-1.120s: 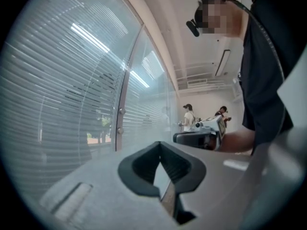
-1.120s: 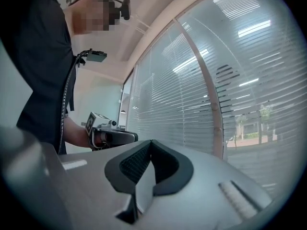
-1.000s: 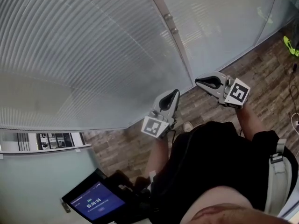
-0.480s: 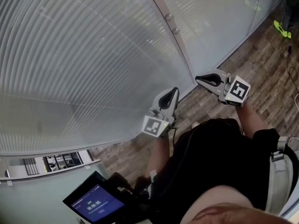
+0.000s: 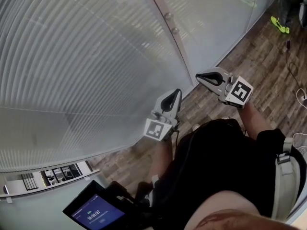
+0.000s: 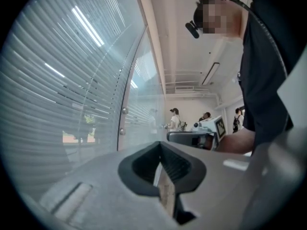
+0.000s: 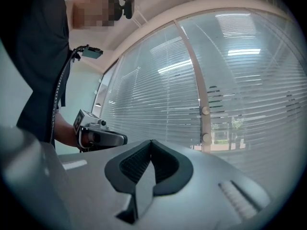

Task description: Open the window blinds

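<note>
Closed white slatted blinds [image 5: 86, 66] hang behind a glass wall that fills the left and top of the head view. A pale upright frame post [image 5: 178, 47] with two round knobs [image 5: 166, 16] splits the glass. My left gripper [image 5: 178, 92] is shut and empty, held level near the foot of the glass. My right gripper [image 5: 198, 75] is shut and empty too, just right of the post and a little short of the glass. The left gripper view looks along its shut gripper [image 6: 160, 145] at the blinds [image 6: 57, 80]. The right gripper view shows its gripper [image 7: 151, 143] before the blinds [image 7: 158, 95] and knobs [image 7: 205, 110].
Wooden floor [image 5: 259, 51] runs along the glass to the right. A tablet with a timer [image 5: 98, 214] is at the bottom left. A green thing [image 5: 278, 24] and a cable [image 5: 300, 97] lie on the floor at the right. People [image 6: 175, 119] stand far down the room.
Both grippers have drifted slightly up and to the left in the head view and stay shut. The view itself has swung a little along the glass.
</note>
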The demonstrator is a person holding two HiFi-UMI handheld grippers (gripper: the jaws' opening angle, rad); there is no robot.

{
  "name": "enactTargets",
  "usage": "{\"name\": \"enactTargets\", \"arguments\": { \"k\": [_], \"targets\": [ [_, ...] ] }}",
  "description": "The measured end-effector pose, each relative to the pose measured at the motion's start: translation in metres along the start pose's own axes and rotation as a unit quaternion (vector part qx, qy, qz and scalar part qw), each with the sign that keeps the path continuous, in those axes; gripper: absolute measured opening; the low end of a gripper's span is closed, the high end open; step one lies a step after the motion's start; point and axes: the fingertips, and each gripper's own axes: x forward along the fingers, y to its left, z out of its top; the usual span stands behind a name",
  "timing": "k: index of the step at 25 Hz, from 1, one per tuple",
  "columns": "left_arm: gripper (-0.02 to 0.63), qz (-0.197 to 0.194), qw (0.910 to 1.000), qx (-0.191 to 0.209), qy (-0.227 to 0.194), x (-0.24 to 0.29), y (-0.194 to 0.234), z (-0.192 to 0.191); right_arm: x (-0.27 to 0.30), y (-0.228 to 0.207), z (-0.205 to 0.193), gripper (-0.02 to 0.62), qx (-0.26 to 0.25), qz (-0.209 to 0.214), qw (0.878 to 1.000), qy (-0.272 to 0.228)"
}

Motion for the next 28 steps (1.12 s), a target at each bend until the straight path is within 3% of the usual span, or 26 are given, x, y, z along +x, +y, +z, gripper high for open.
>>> {"name": "enactTargets", "arguments": {
  "k": [7,13,17,20,28],
  "targets": [
    [0.003,0.008,0.9999,-0.002,-0.009,0.001,-0.006,-0.001,0.009,-0.046,0.012,0.005,-0.083,-0.067,0.993,0.054],
    [0.003,0.002,0.9995,-0.031,0.002,0.005,-0.012,-0.016,0.033,-0.094,0.035,0.006,-0.193,-0.105,0.97,0.107],
    [0.003,0.009,0.9991,-0.042,0.004,0.005,-0.012,-0.021,0.053,-0.117,0.044,0.062,-0.238,-0.112,0.955,0.135],
    [0.003,0.013,0.999,-0.041,0.005,0.003,-0.011,-0.021,0.069,-0.131,0.049,0.083,-0.296,-0.115,0.934,0.162],
    [0.003,0.013,0.9992,-0.037,-0.001,0.0,-0.01,-0.018,0.114,-0.164,0.057,0.198,-0.45,-0.126,0.856,0.223]
  ]
}}
